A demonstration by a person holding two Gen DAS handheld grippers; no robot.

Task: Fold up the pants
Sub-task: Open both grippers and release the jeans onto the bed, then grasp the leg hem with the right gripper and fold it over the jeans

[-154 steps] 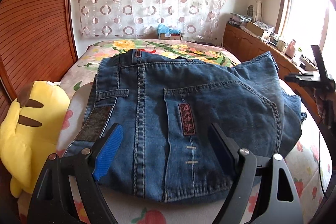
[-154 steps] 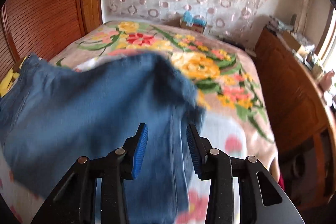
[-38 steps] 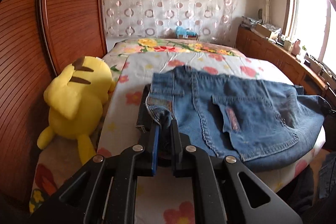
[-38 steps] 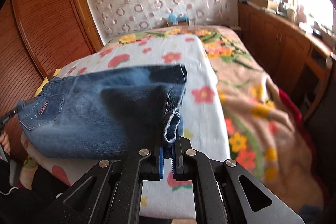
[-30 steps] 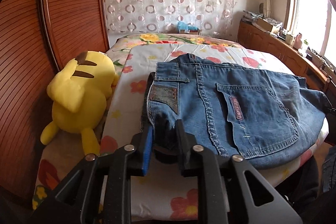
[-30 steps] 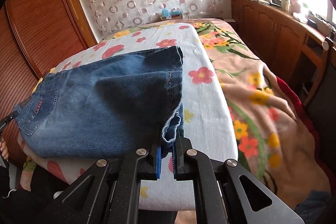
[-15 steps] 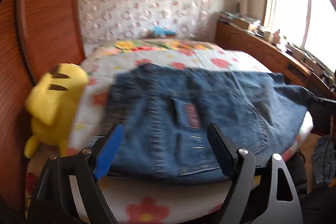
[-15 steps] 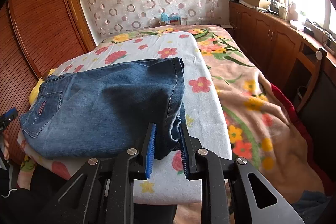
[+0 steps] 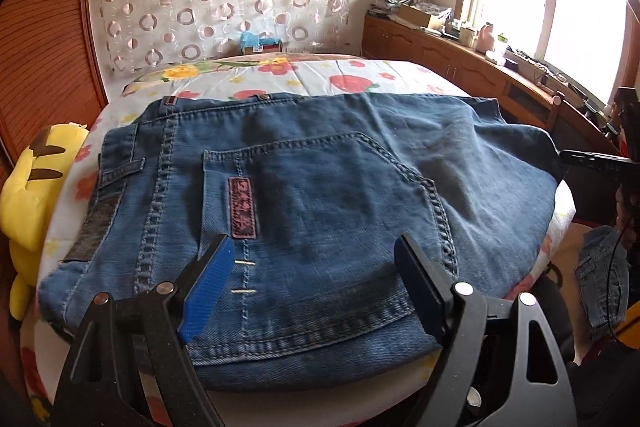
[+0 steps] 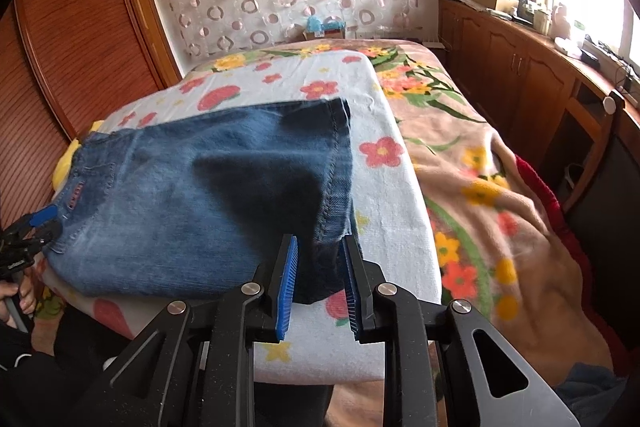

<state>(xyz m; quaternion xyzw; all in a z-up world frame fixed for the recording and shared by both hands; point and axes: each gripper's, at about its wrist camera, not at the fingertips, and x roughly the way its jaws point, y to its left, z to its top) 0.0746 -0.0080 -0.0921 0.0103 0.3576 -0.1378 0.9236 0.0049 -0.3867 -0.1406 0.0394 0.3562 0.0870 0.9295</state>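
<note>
Blue denim pants (image 9: 312, 195) lie folded flat on the flowered white towel (image 9: 360, 75) on the bed, back pocket and red label up. My left gripper (image 9: 316, 267) is open wide, hovering just over the near waist end, holding nothing. In the right wrist view the pants (image 10: 208, 199) stretch left, hem end near me. My right gripper (image 10: 320, 259) is open a little, its jaws either side of the hem corner without pinching it. The left gripper shows at the far left in the right wrist view (image 10: 36, 223).
A yellow plush toy (image 9: 28, 187) lies at the pants' left by the wooden wardrobe (image 9: 36, 47). A floral blanket (image 10: 500, 211) covers the bed's right side. A wooden cabinet (image 10: 520, 67) runs under the window. More denim (image 9: 600, 275) hangs at the right.
Both grippers have let go of the pants. The left opened wide and shifted right along the waist end; the right opened slightly and drew back from the hem. The pants now rest flat.
</note>
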